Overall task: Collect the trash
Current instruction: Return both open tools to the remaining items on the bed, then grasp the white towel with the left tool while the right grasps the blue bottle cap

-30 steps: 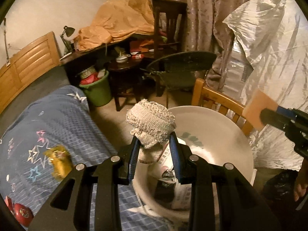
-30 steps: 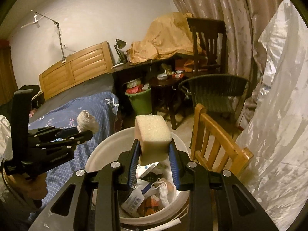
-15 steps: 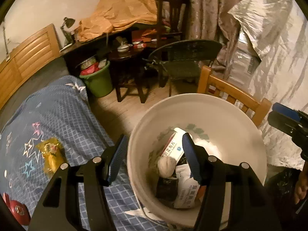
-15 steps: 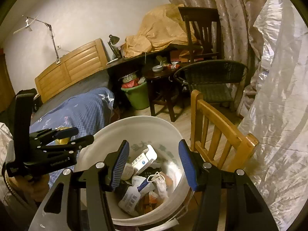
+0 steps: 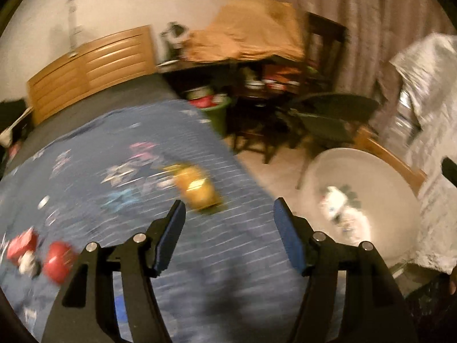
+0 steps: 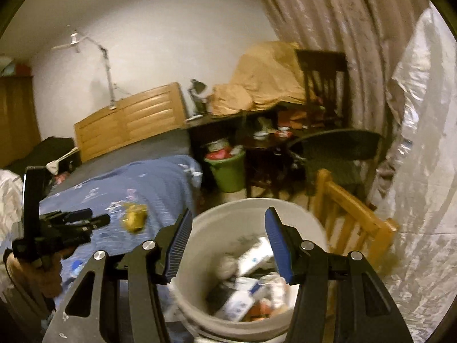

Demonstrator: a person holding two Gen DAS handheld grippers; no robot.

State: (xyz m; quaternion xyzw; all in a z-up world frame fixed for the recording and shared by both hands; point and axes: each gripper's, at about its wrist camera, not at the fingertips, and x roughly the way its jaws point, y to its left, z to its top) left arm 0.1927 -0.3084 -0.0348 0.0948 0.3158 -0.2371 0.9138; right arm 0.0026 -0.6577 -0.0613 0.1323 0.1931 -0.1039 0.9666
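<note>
The left claw (image 5: 228,214) is spread wide with nothing between its blue pads, hanging over the blue star-print bedspread (image 5: 120,177). Just ahead of it and slightly to its left, a crumpled yellow wrapper (image 5: 197,190) lies on the bedspread; further off to its left sit some blurred red items (image 5: 42,253). To its right stands the white bucket (image 5: 400,188), with pale packaging inside. The right claw (image 6: 227,228) is also wide open and empty, poised directly above that white bucket (image 6: 234,214), which holds a heap of trash (image 6: 251,280): white cartons, wrappers and something orange, all too blurred to name further. To the right claw's left the left claw (image 6: 85,218) shows side-on, with the yellow wrapper (image 6: 134,220) just beyond its tips. To its right is a wooden chair (image 6: 357,217), and ahead, well apart, a green bin (image 6: 228,171).
</note>
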